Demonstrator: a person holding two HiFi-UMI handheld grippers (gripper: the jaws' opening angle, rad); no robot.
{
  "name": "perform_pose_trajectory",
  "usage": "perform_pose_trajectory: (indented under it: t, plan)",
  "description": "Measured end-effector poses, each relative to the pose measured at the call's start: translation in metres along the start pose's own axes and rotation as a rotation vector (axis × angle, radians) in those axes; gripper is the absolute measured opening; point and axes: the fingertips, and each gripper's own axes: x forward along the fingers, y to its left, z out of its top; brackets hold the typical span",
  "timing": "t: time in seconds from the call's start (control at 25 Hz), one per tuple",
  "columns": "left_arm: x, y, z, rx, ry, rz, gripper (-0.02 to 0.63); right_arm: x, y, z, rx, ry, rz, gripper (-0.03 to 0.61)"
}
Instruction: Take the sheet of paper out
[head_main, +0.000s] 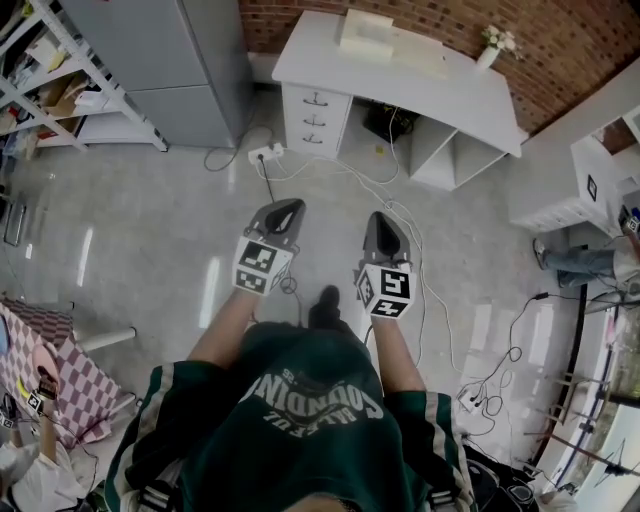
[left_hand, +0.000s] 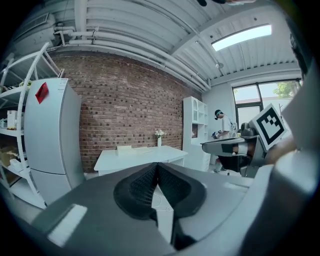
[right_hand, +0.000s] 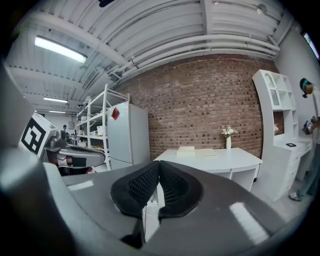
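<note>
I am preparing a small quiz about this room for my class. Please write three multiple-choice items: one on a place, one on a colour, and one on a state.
1. Where does the flower vase stand?
A. on the white desk
B. on a chair
C. on a window sill

2. What colour is the wall behind the desk?
A. plain white
B. red-brown brick
C. green

3. How do the jaws of the left gripper and the right gripper stand?
A. both wide apart
B. both closed on a sheet of paper
C. both together, with nothing between them

Answers:
1 A: the vase stands near the desk's right end.
2 B: both gripper views show bricks behind the desk.
3 C: in each gripper view the pads meet and hold nothing.
</note>
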Motion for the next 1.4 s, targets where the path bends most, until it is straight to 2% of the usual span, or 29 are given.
perform_pose_trajectory:
  t: [0.68,1.4]
  plan:
    - [0.087,-0.015,0.025,-0.007,0.019,0.098,0.011,0.047,-0.090,0.024,0.006,-0.016,0.079,-0.015]
    - [0.157,-0.010,0.030,-0.008,0.017,0.065,0.011,0.091,-0.129,0.026,0.007,-0.012,0.072,-0.015]
